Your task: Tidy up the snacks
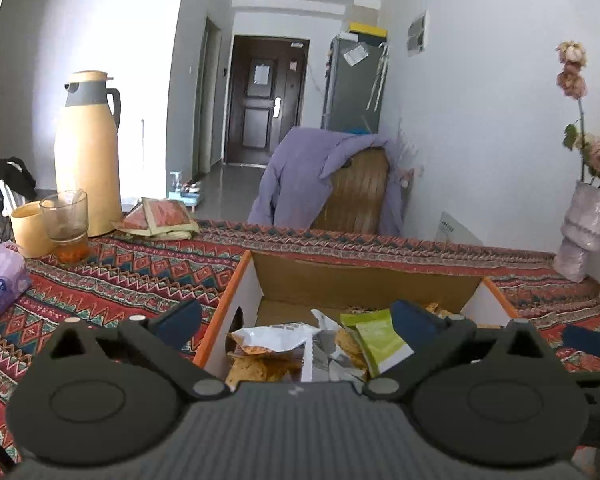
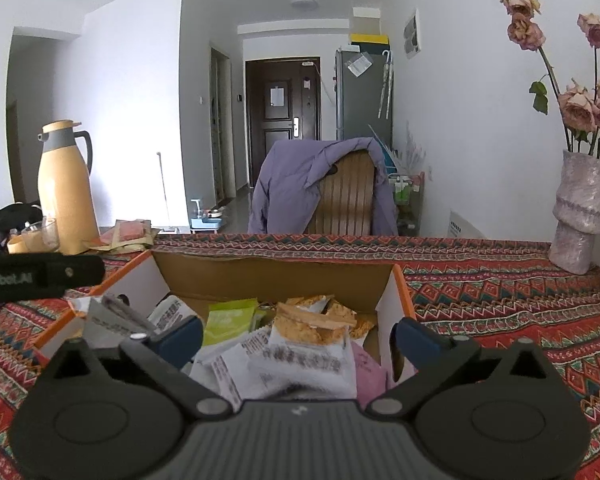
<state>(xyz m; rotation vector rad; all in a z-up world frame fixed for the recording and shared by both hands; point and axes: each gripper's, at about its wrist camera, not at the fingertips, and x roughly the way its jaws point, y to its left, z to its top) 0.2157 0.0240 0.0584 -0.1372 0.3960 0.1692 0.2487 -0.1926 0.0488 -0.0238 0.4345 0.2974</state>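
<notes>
Both the left tongs and the right tongs gape wide, holding nothing, over the cardboard box on the table. The snack packets inside look light, crinkly and crushable; best pinched by a sealed edge
</notes>
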